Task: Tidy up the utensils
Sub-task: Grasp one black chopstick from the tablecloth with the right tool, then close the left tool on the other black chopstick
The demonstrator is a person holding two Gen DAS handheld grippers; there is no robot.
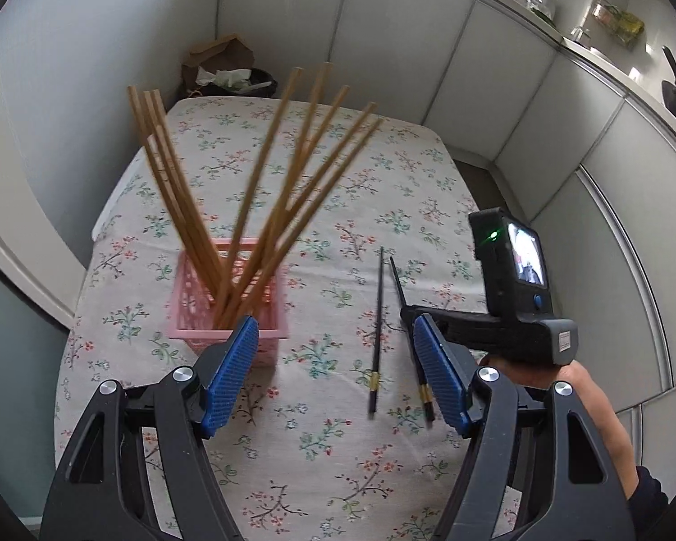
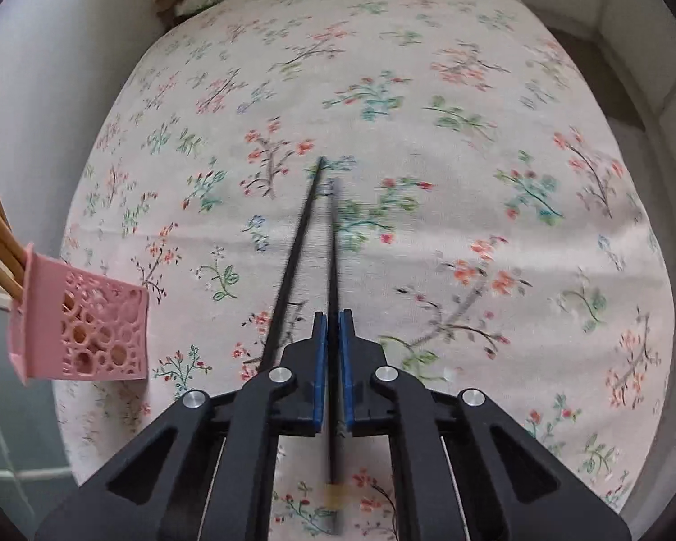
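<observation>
In the right wrist view, the right tool [image 2: 332, 342] at the bottom centre is clamped narrow on one black chopstick [image 2: 333, 261], whose shaft runs up to mid-frame. A second black chopstick [image 2: 293, 261] lies just left of it on the floral cloth [image 2: 473, 180] covering the desk. In the left wrist view, the left tool [image 1: 333, 369] stands wide and empty at the lower centre, above the cloth. The pink basket [image 1: 230, 311] sits just beyond its left pad, holding wooden chopsticks [image 1: 266, 189] that fan toward the upper frame.
</observation>
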